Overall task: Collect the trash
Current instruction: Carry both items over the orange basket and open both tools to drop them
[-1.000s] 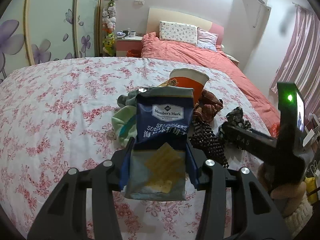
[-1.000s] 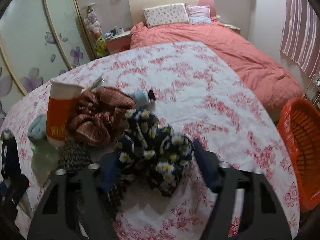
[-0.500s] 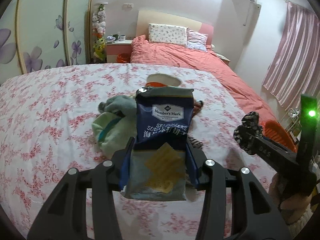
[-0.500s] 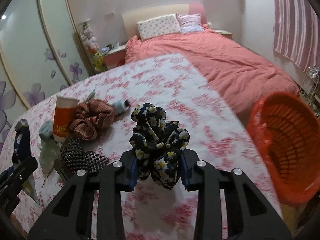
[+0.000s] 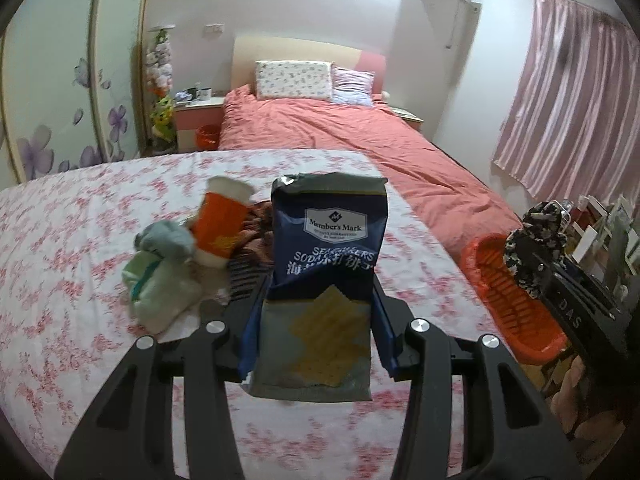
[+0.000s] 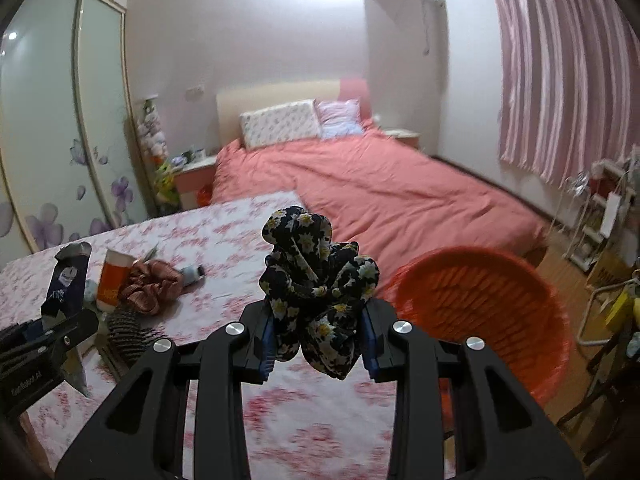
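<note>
Nearest to us, our left gripper (image 5: 316,320) is clamped on a dark blue cracker bag (image 5: 326,280), which stands upright between the pads, its torn top edge uppermost and its printed face toward the camera. Our right gripper (image 6: 318,338) is closed on a bunched black cloth with small daisies (image 6: 318,284), the fabric squeezed between the blue pads and bulging above and below them. From the left wrist view we see that same gripper off to the right, held out past the right edge of the flowered bedspread (image 5: 80,216) and in front of the orange basket (image 5: 504,292). In the right wrist view the basket (image 6: 480,308) stands on the floor just beyond the bedspread's right edge, its ribbed inside open to us; what lies in it we cannot tell. Farther along, near the middle of the bedspread, a small cluster remains: a pale green cloth (image 5: 160,280) lies crumpled, an orange paper cup (image 5: 222,224) stands tilted against it, a brownish-red cloth (image 6: 150,284) lies beside the cup, and a dark bristly brush (image 6: 128,332) rests just in front. Beyond the cluster, a salmon duvet (image 5: 340,132) covers the far bed up to two pillows (image 5: 294,85) at the headboard.
</note>
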